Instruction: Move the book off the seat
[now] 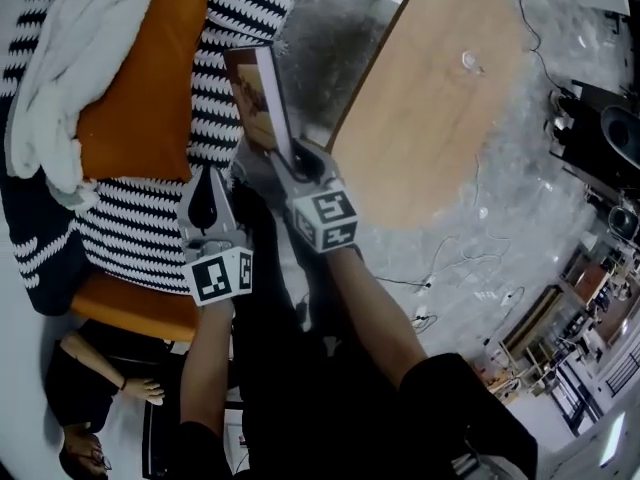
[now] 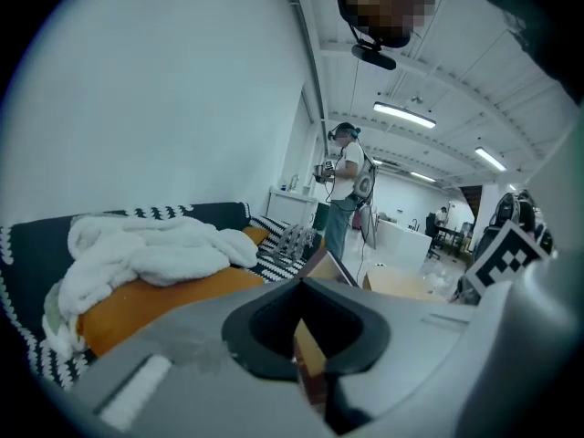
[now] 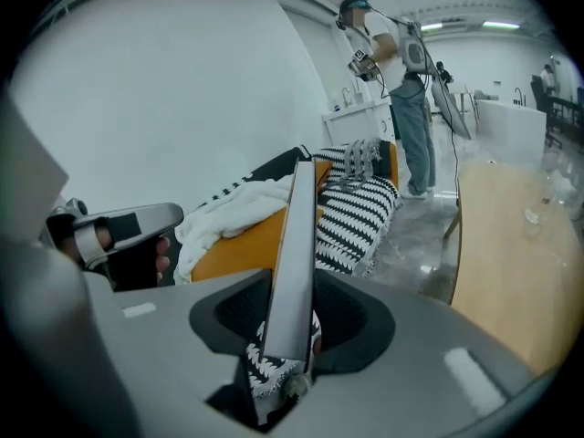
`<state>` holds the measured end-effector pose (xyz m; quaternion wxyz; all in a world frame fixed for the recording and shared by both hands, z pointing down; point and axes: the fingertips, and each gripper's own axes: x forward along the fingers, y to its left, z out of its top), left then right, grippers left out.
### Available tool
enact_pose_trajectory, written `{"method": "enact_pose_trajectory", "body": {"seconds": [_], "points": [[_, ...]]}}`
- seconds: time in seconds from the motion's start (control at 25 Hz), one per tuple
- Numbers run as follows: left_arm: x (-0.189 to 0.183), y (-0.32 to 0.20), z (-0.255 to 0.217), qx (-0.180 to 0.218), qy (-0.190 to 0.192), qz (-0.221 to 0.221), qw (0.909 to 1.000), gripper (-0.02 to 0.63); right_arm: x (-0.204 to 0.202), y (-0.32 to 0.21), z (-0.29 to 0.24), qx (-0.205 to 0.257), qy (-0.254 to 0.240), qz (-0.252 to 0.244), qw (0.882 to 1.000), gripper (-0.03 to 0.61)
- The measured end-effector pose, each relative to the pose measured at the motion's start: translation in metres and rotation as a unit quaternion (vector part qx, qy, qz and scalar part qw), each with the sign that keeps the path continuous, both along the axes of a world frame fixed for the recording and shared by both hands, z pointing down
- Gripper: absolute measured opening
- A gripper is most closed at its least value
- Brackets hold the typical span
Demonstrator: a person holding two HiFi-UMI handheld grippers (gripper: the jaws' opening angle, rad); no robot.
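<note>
Book (image 1: 262, 96): on edge, nearly upright, gripped at its lower end; over the front edge of the sofa (image 1: 135, 306), between the striped throw (image 1: 245, 13) and the bench (image 1: 440, 98).
Right gripper (image 1: 296, 160): jaws clamped on the book, which runs up between them.
Left gripper (image 1: 207, 186): just left of the book and apart from it; jaws together, nothing in them.
On the throw: an orange cushion (image 1: 140, 78) with a white blanket (image 1: 85, 28) over its far end.
Background: a person (image 2: 345, 190) stands beyond the sofa's far end.
</note>
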<state>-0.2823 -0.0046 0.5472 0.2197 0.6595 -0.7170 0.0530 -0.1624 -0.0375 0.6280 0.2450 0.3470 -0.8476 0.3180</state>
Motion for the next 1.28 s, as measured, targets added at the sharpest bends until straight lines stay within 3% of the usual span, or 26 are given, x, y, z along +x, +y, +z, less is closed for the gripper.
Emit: {"method": "enact_pose_trajectory", "body": {"seconds": [0.68, 1.28], "points": [[0.084, -0.047, -0.192, 0.076, -0.028, 0.056, 0.9951, 0.006, 0.078, -0.042, -0.201, 0.104, -0.026, 0.057, 0.993, 0.153], [0.143, -0.029, -0.293, 0.13, -0.044, 0.103, 0.9852, 0.006, 0.138, -0.014, -0.318, 0.177, -0.049, 0.108, 0.977, 0.153]]}}
